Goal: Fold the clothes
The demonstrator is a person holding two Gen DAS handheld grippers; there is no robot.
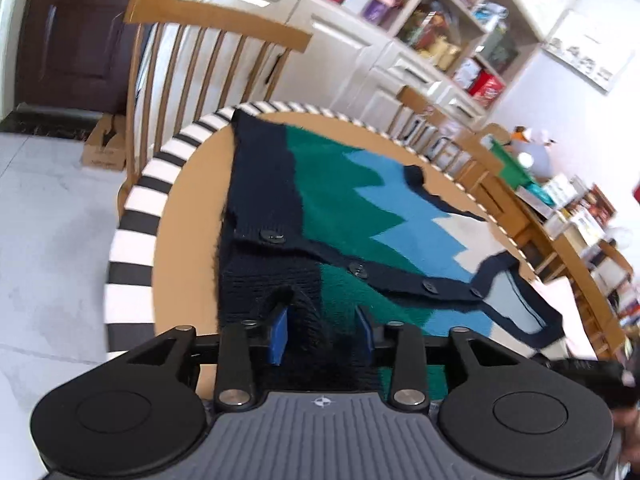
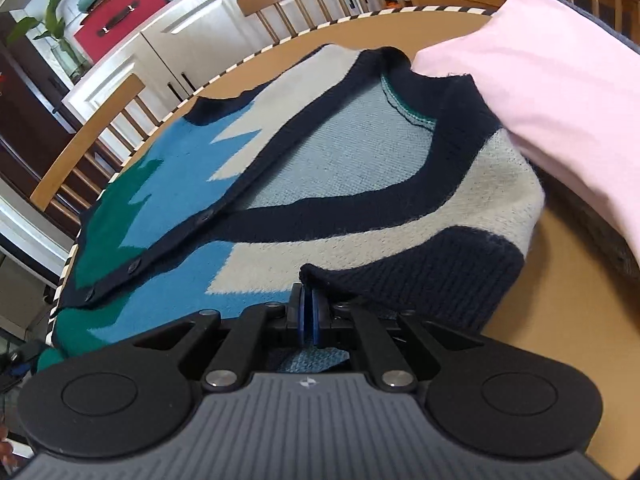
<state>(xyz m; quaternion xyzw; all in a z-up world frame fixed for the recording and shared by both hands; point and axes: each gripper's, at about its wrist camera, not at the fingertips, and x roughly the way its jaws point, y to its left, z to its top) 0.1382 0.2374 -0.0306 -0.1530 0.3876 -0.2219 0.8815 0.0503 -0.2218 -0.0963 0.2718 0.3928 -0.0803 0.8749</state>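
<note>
A knitted cardigan vest [image 1: 352, 208] in navy, green, blue and cream zigzags lies flat on a round tan table [image 1: 180, 216], buttoned down the front. My left gripper [image 1: 322, 330] is open at the navy hem end, with dark knit between its blue pads [image 1: 278, 334]. My right gripper [image 2: 309, 316] is shut on the navy armhole edge [image 2: 420, 284] of the cardigan [image 2: 320, 184] at the shoulder end. The V-neck faces the far side in the right wrist view.
A folded pink cloth [image 2: 560, 92] lies on the table [image 2: 560, 264] beside the cardigan's collar. The table has a black-and-white striped rim [image 1: 132, 236]. Wooden chairs [image 1: 200, 64] stand around it. Cabinets and shelves [image 1: 452, 36] line the wall.
</note>
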